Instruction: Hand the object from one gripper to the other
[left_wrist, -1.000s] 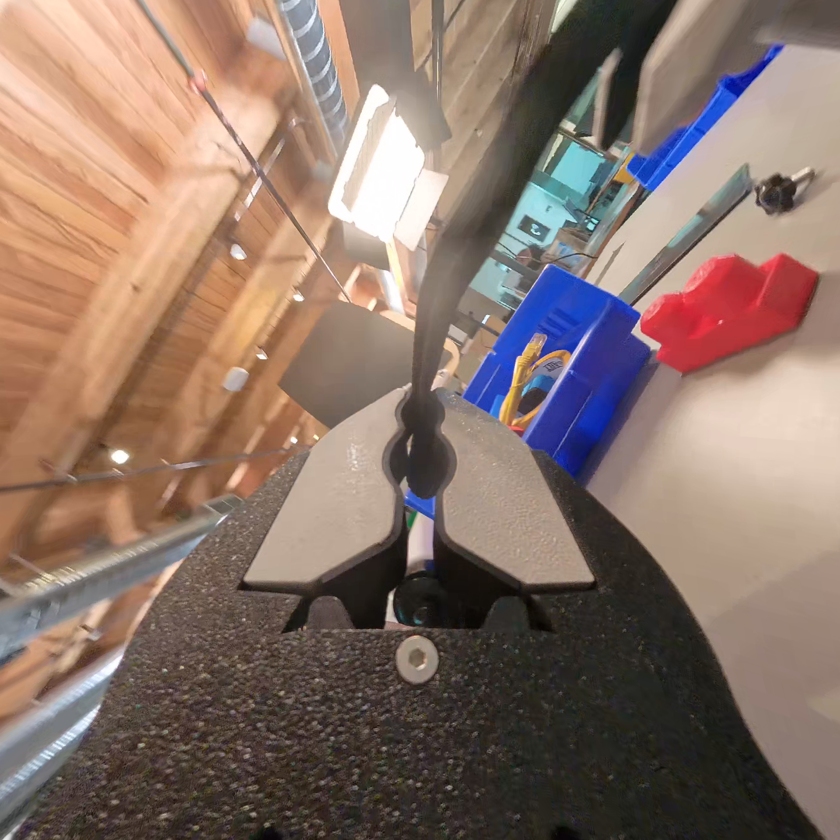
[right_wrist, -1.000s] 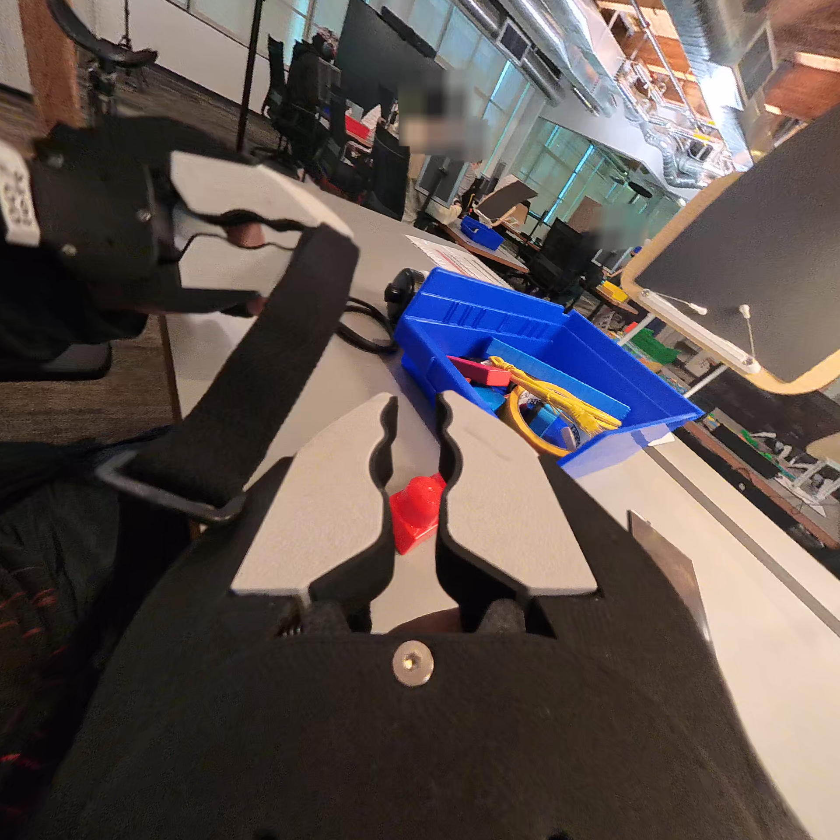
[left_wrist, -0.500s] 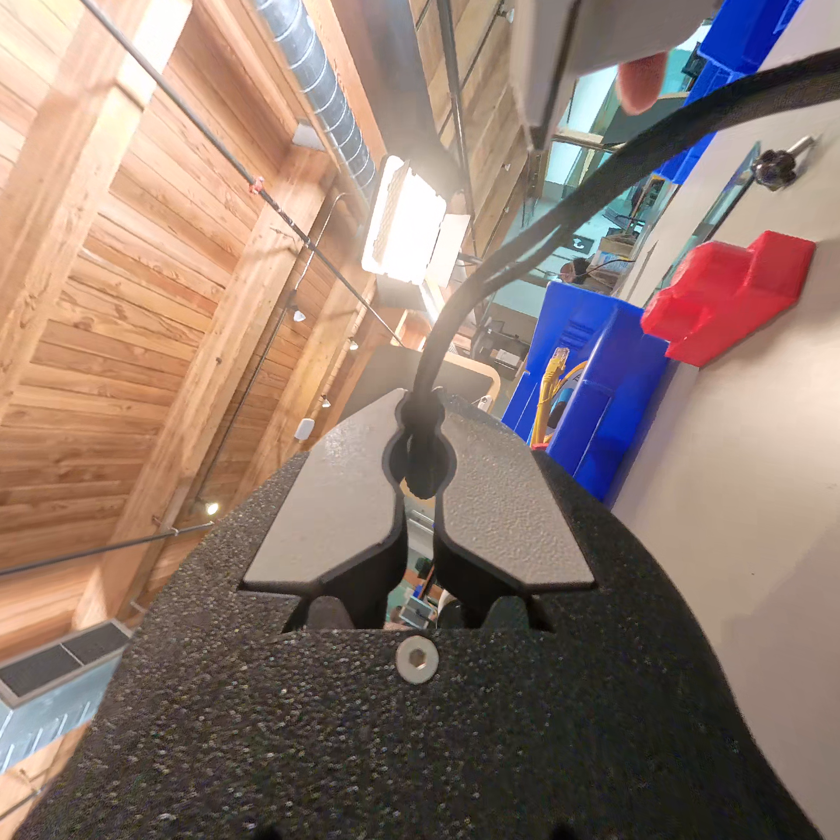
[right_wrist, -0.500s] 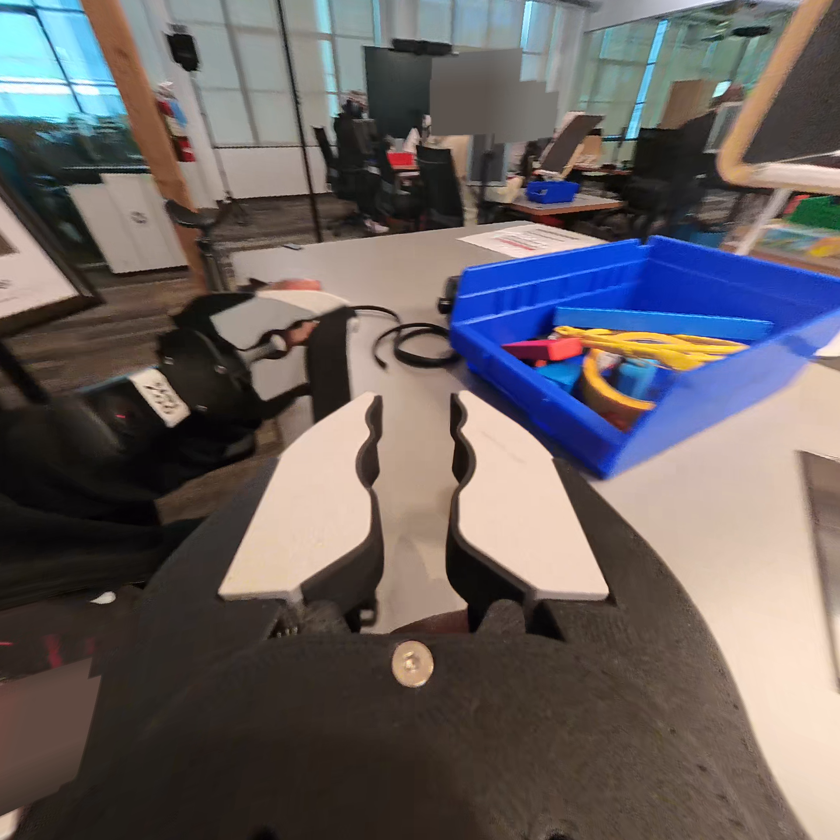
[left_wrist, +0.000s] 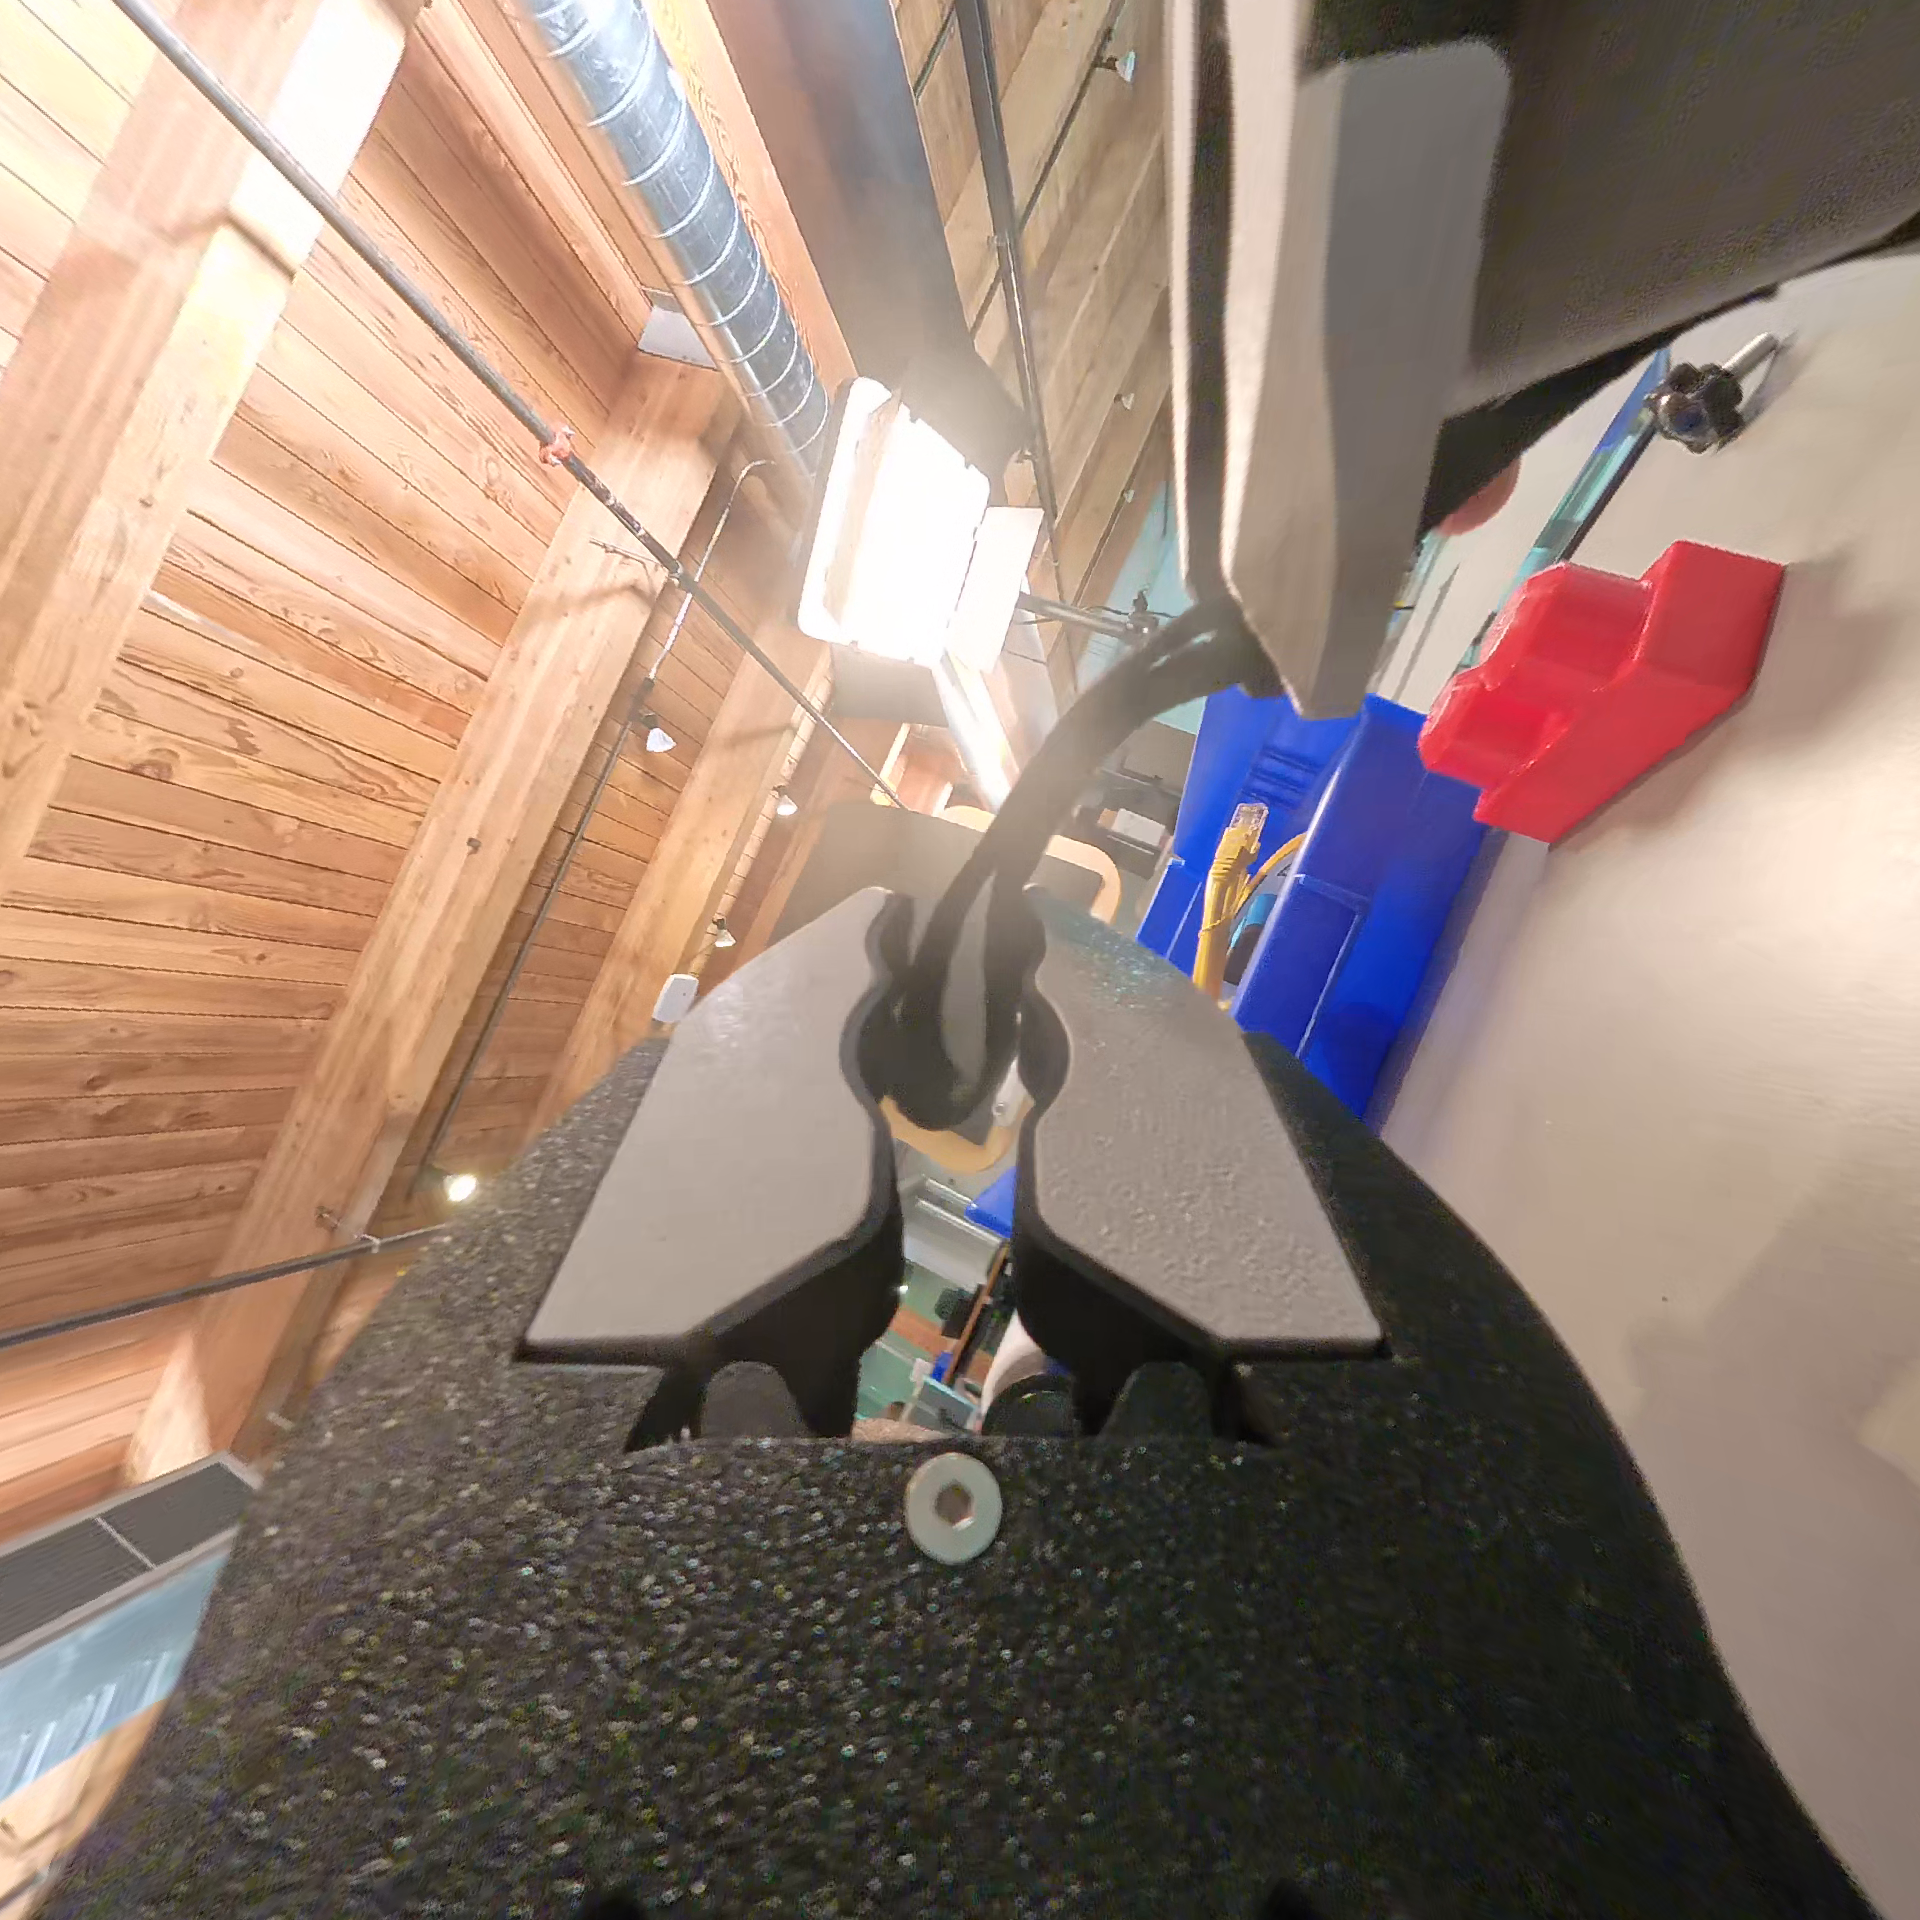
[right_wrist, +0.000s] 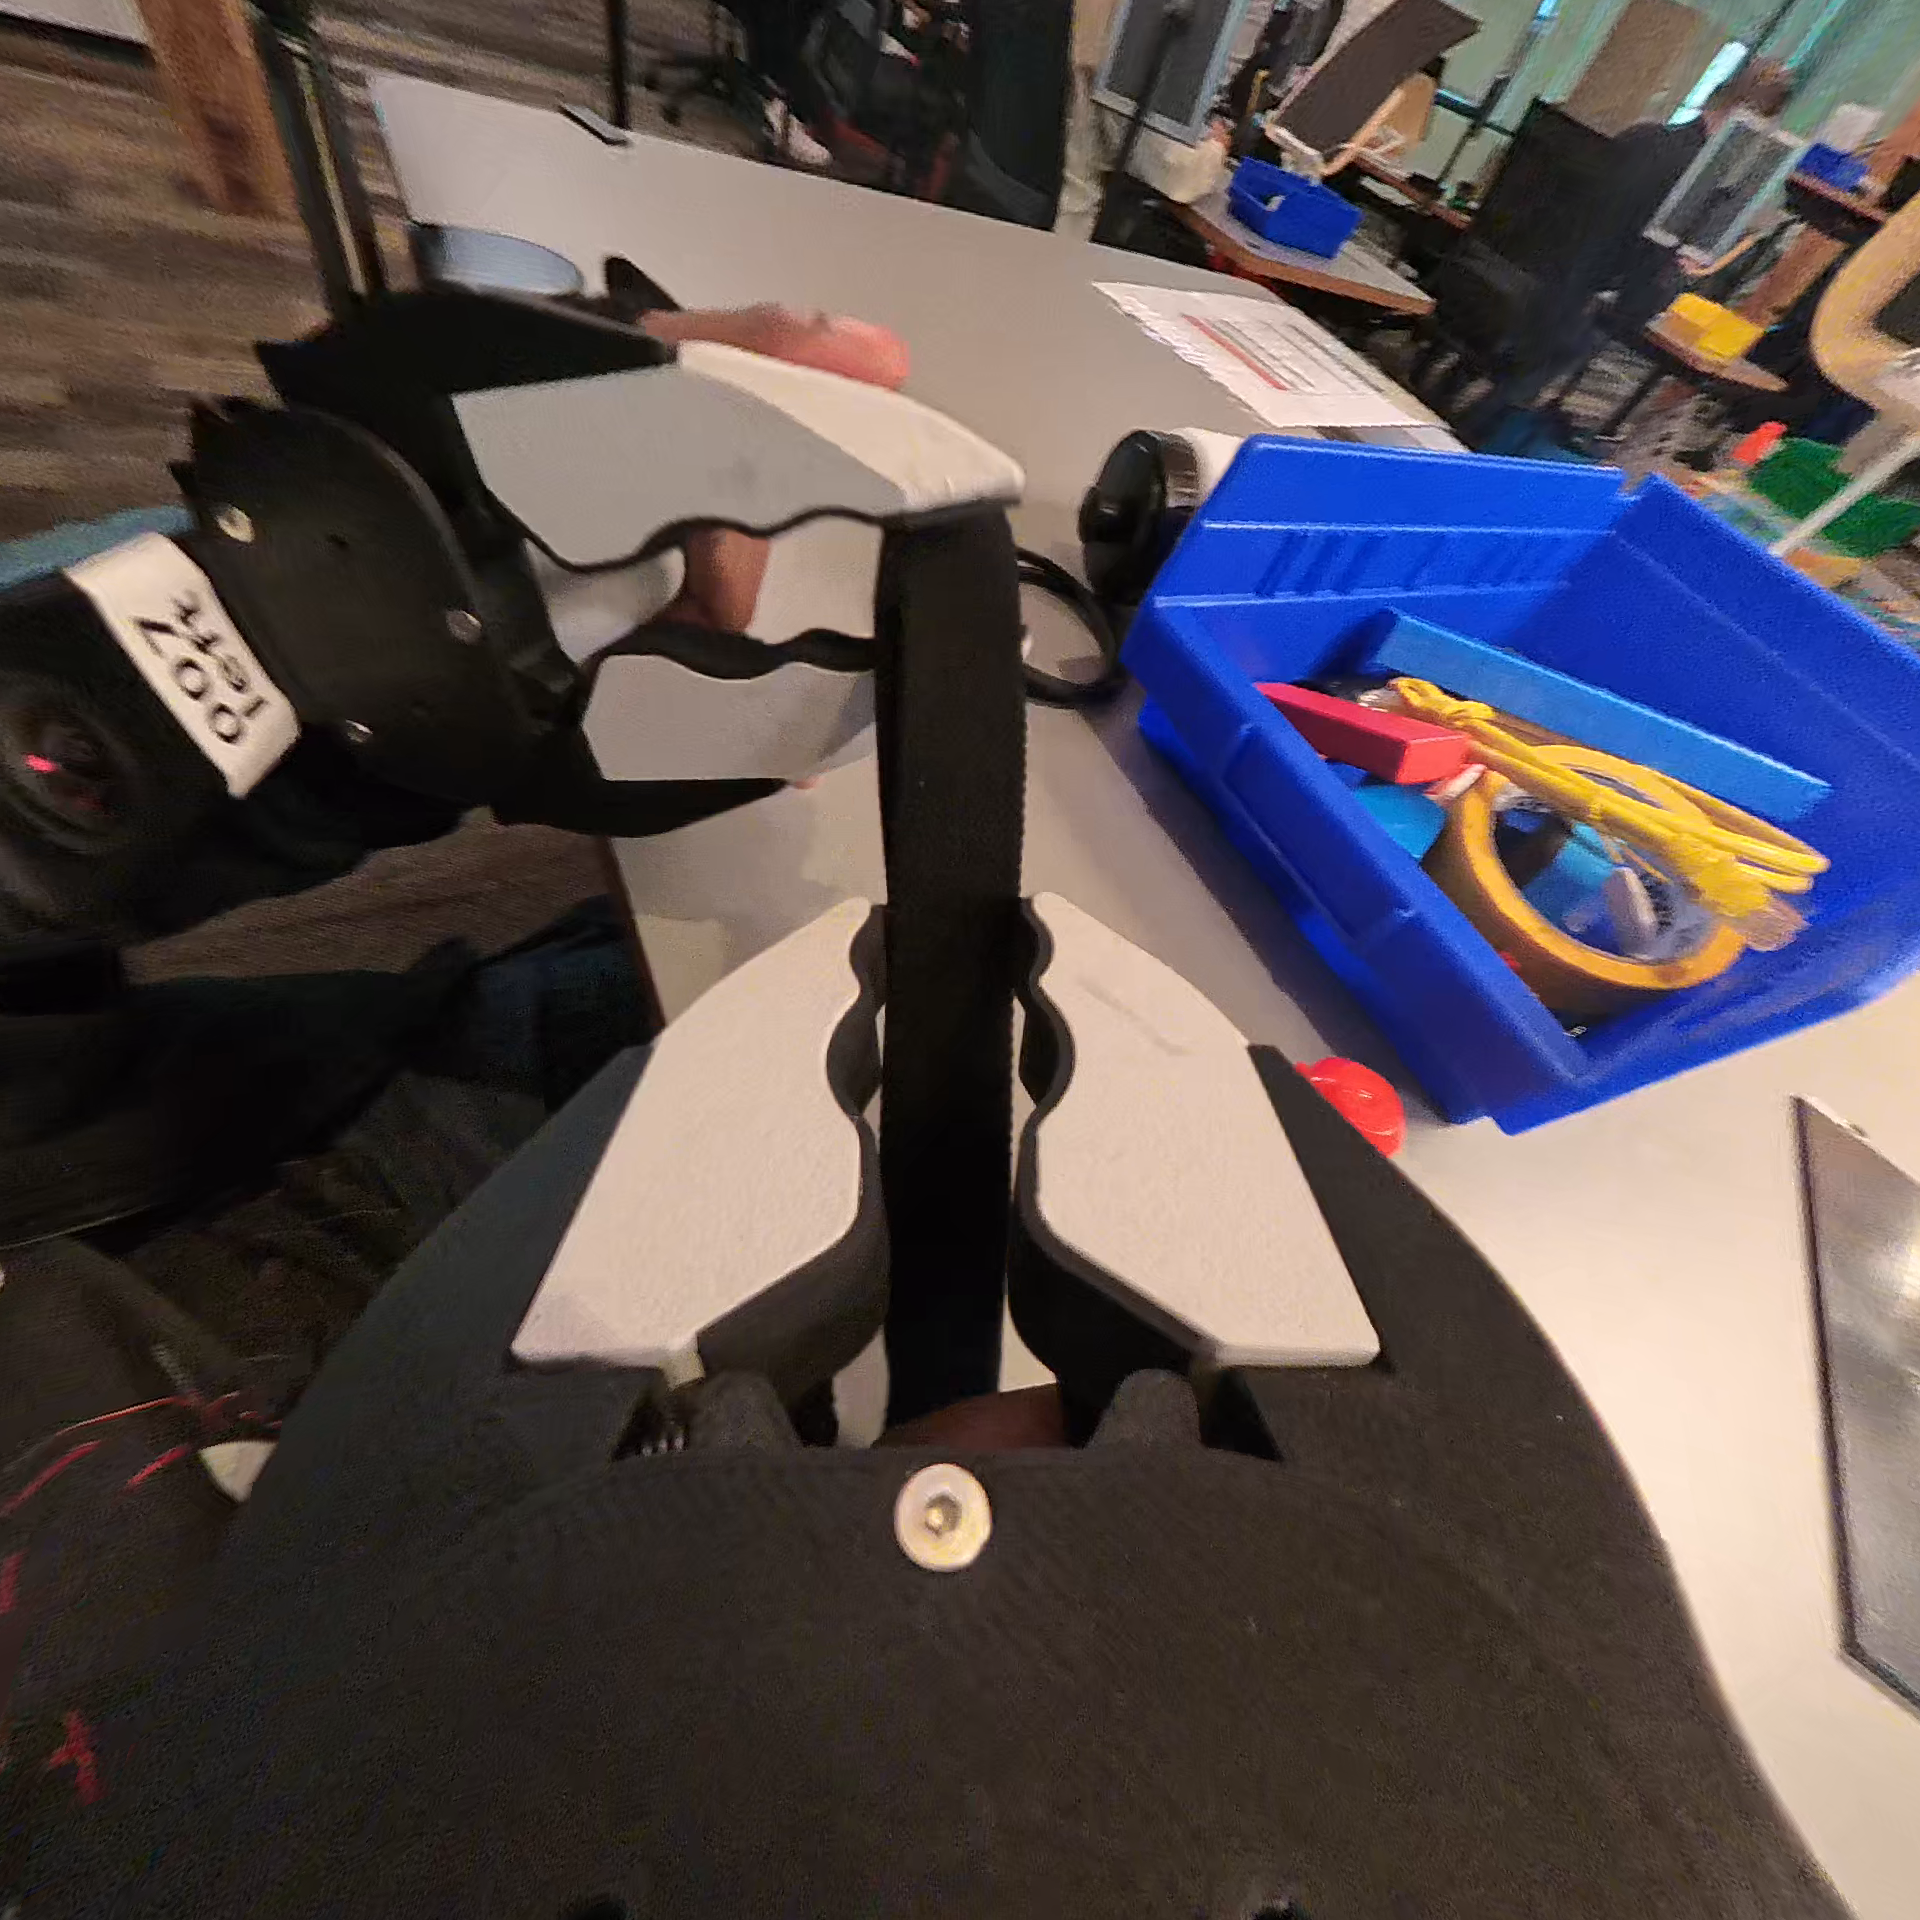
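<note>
Between our right gripper (right_wrist: 945, 997) jaws the black strap (right_wrist: 945, 790) runs lengthwise, straight ahead to the left gripper (right_wrist: 862, 613), which pinches its far end. Right jaws narrow, flanking the strap, contact unclear; closing comes next, we reckon.
</note>
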